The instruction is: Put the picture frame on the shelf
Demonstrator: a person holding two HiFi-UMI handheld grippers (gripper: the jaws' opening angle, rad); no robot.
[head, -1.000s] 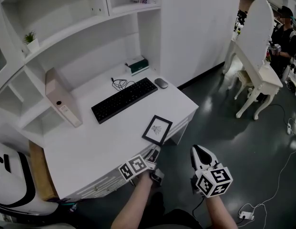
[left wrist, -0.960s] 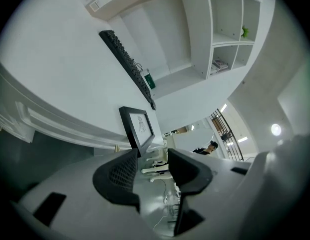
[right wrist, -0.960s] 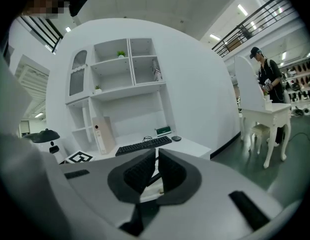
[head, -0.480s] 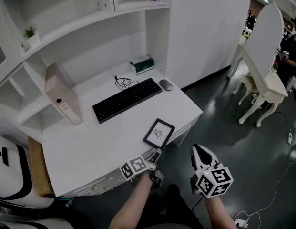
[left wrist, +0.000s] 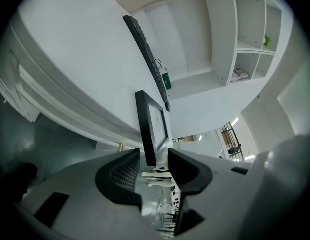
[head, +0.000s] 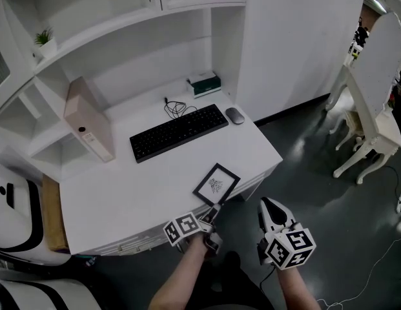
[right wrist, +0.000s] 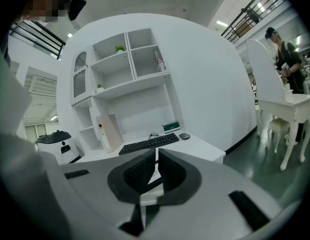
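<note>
Early stage. Left gripper (head: 212, 216) clamped on near corner of picture frame (head: 216, 185), at front edge of desk (head: 123, 192). Right gripper (head: 270, 210) off desk's front, jaws together, empty. Remaining, by judgement: lift, carry to shelf (head: 110, 31) above desk.

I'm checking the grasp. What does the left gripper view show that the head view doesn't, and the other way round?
Left gripper view only: the jaws of the left tool closed on the edge of the black rectangular picture frame. Head view only: the right tool, held off the white desk with nothing in it. Both: the flat black keyboard and the frame lying near the desk's front edge.
</note>
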